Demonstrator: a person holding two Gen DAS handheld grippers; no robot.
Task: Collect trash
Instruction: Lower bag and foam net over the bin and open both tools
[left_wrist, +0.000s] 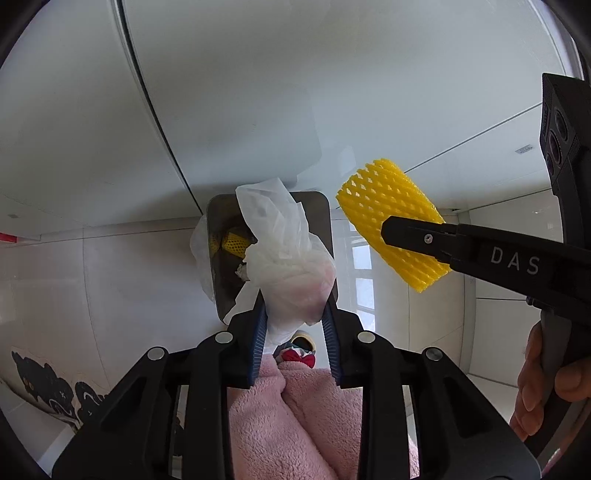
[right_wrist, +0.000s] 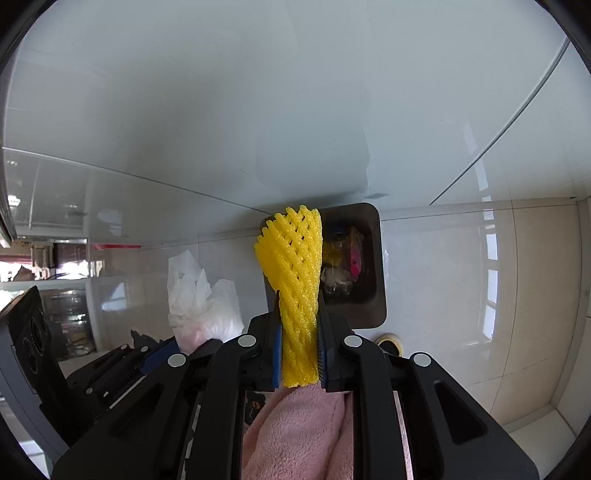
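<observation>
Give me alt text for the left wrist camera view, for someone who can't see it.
The left tool grips a crumpled white plastic bag above an open trash bin on a pale tiled floor. From the right, the right tool holds a yellow foam net sleeve beside the bin. Another yellow net already lies inside.

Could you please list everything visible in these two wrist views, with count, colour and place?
foam fruit net: one held, yellow, clamped in the right gripper; another lies inside the bin
crumpled tissue: one, white, between the left gripper's fingers
trash bin: one, dark, on the floor below, already holding trash
floor: pale glossy tiles
left gripper: one, black with blue pads, above the bin
right gripper: one, black with blue pads, beside the left
hand: one, on the right gripper's handle
trousers: pink fleece, below both grippers
</observation>
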